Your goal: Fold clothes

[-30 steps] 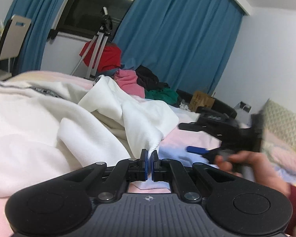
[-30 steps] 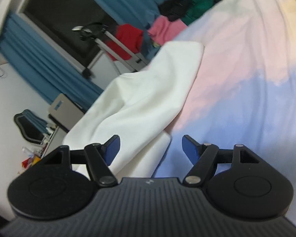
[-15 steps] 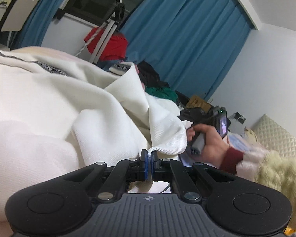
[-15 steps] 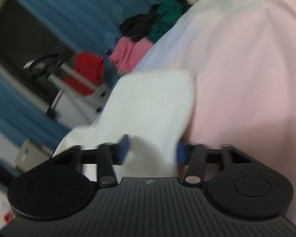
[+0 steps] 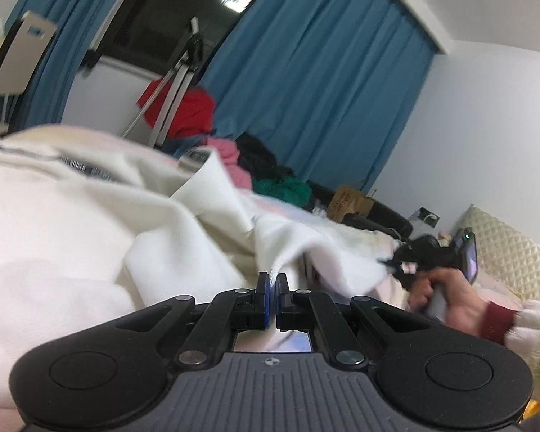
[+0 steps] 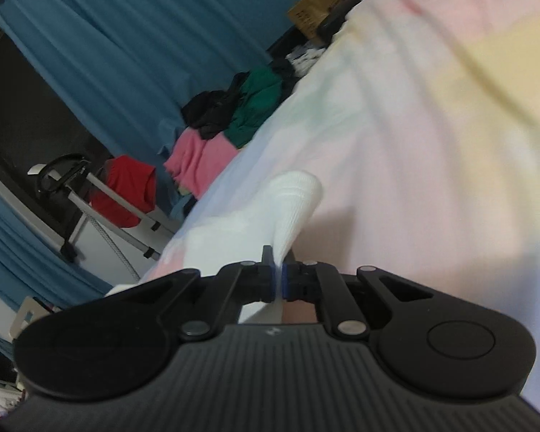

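A white garment (image 5: pixel 90 223) lies bunched on the pastel bedsheet (image 6: pixel 432 144). My left gripper (image 5: pixel 273 280) is shut on a fold of its white cloth, which rises from between the pads. My right gripper (image 6: pixel 279 273) is shut on another white corner of the garment (image 6: pixel 291 198), lifted a little above the sheet. In the left wrist view the right gripper (image 5: pixel 406 259) shows at the right, held in a hand, with the cloth stretched toward it.
A pile of red, pink, black and green clothes (image 5: pixel 241 158) lies at the far side by the blue curtains (image 5: pixel 313 90). A tripod (image 5: pixel 176 79) stands by the dark window. A quilted pillow (image 5: pixel 511 252) lies at the right, a cardboard box (image 5: pixel 352 201) beyond the bed.
My right gripper was open over the white cloth edge and has shut on it. My left gripper stayed shut on its fold and tilted upward.
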